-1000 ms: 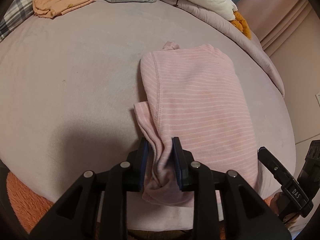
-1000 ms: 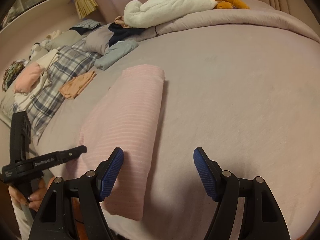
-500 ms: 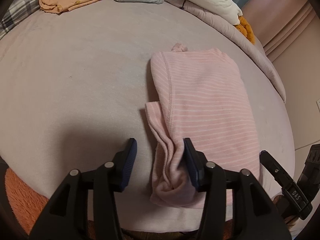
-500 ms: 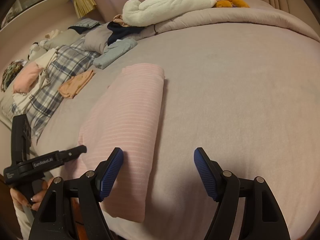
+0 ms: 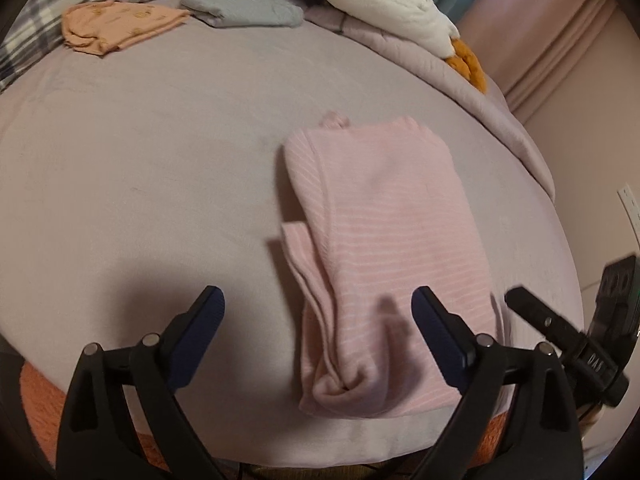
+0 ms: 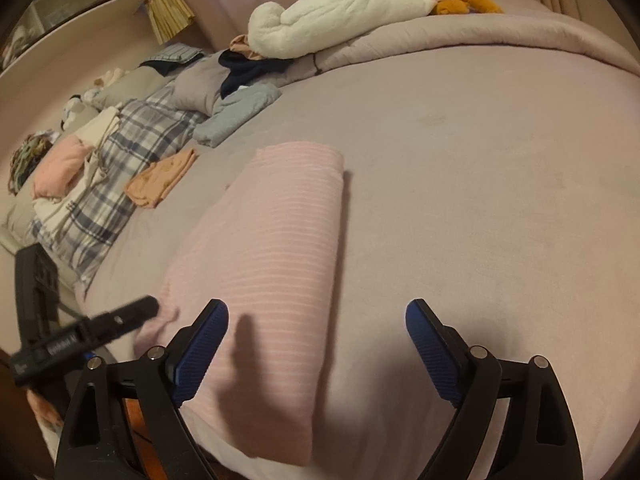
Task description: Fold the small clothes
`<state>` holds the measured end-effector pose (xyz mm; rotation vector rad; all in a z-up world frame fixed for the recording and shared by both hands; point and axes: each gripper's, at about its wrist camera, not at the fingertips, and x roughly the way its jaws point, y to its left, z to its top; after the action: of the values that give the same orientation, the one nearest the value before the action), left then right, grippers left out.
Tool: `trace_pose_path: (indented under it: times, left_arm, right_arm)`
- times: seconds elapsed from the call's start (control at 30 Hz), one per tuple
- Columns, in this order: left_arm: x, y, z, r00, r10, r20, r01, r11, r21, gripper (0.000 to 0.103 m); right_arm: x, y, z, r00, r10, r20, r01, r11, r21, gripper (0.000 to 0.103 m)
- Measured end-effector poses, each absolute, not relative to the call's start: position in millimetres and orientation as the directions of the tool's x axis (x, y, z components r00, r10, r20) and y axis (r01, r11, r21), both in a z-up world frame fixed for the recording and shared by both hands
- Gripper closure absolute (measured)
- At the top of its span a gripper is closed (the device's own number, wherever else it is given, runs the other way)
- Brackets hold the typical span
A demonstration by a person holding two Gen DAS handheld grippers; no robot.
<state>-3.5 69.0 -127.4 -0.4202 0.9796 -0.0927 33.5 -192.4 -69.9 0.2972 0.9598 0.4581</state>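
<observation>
A pink striped garment (image 5: pixel 384 248) lies folded lengthwise on the mauve bed cover (image 5: pixel 140 184), its near end bunched at the bed's front edge. My left gripper (image 5: pixel 318 312) is open and empty, its jaws wide apart above that near end. The garment also shows in the right wrist view (image 6: pixel 272 256). My right gripper (image 6: pixel 316 332) is open and empty, hovering over the garment's near right edge. The right gripper's body shows in the left wrist view (image 5: pixel 576 340), and the left gripper's body shows in the right wrist view (image 6: pixel 76 336).
A folded orange garment (image 5: pixel 116 26) and a folded grey-blue one (image 5: pixel 244 10) lie at the far side. A white plush toy (image 6: pixel 340 16), a rolled duvet (image 6: pixel 480 36), a plaid blanket (image 6: pixel 120 168) and piled clothes (image 6: pixel 60 164) line the far left.
My left gripper has let go of the garment's near end, opened wide and drawn back a little. The right gripper stayed open and shifted slightly towards the garment.
</observation>
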Motion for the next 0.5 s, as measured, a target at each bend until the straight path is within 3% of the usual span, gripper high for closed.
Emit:
trace_pose_path:
  times: [0.5]
  left_arm:
    - [19, 48, -147, 0.509, -0.385, -0.770, -0.023, 0.888, -0.460, 0.008]
  right_arm:
    - [57, -167, -95, 0.332, 0.606, -0.723, -0.286, 0.795, 0.536, 0.012]
